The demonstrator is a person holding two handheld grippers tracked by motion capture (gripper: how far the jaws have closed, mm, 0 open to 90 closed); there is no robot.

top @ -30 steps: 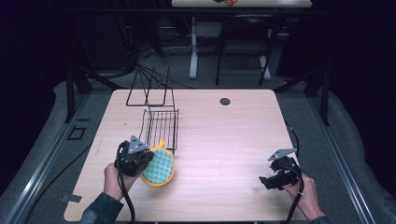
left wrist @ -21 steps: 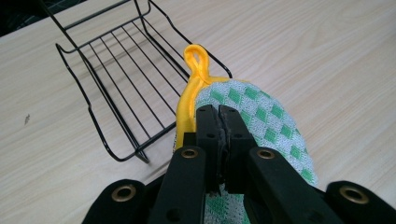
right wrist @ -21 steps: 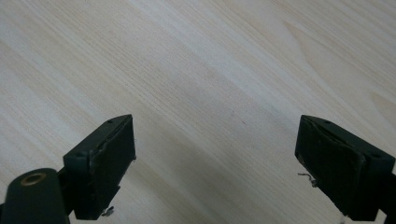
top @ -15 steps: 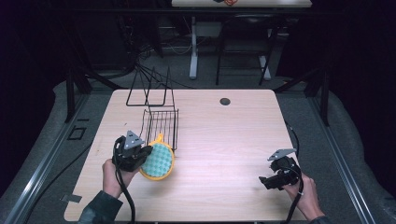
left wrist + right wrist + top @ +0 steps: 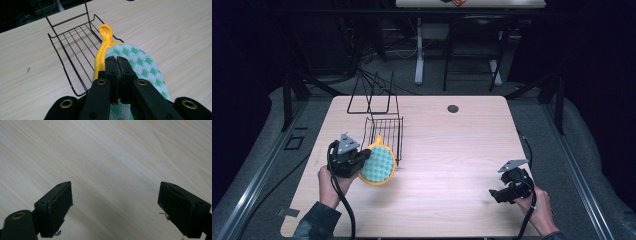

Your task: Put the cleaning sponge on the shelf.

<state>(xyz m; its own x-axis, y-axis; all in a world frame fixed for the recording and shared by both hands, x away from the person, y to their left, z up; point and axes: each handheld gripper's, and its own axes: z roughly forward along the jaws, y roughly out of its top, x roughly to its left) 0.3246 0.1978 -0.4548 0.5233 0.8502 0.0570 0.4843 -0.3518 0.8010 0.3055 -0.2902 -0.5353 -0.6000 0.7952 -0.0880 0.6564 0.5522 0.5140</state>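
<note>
Left gripper (image 5: 362,159): I hold it at the table's 8 o'clock; its jaws are clenched on the pot holder, the pads pressed together over the cloth in the left gripper view (image 5: 117,65).
Pot holder (image 5: 379,165): round, green-and-white check with a yellow border; I see it lifted on edge just off the gripper's 3 o'clock side in the high view; in the left gripper view (image 5: 140,62) it runs from between the jaws toward 12 o'clock.
Hanging loop (image 5: 106,32): yellow, at the pot holder's 12 o'clock end, standing over the near rim of the wire rack.
Wire rack (image 5: 386,132): black, low basket with upright frame behind; it sits on the table at the pot holder's 12 o'clock, just beside it.
Right gripper (image 5: 501,194): I rest it at the table's 4 o'clock, well apart from the pot holder; its jaws stand released and wide, with bare wood between them (image 5: 115,205).
Table (image 5: 452,150): light wood, a small dark disc (image 5: 453,108) near its 12 o'clock edge.
Hands: my left hand (image 5: 331,181) and right hand (image 5: 537,202) grip the gripper bodies from 6 o'clock.
</note>
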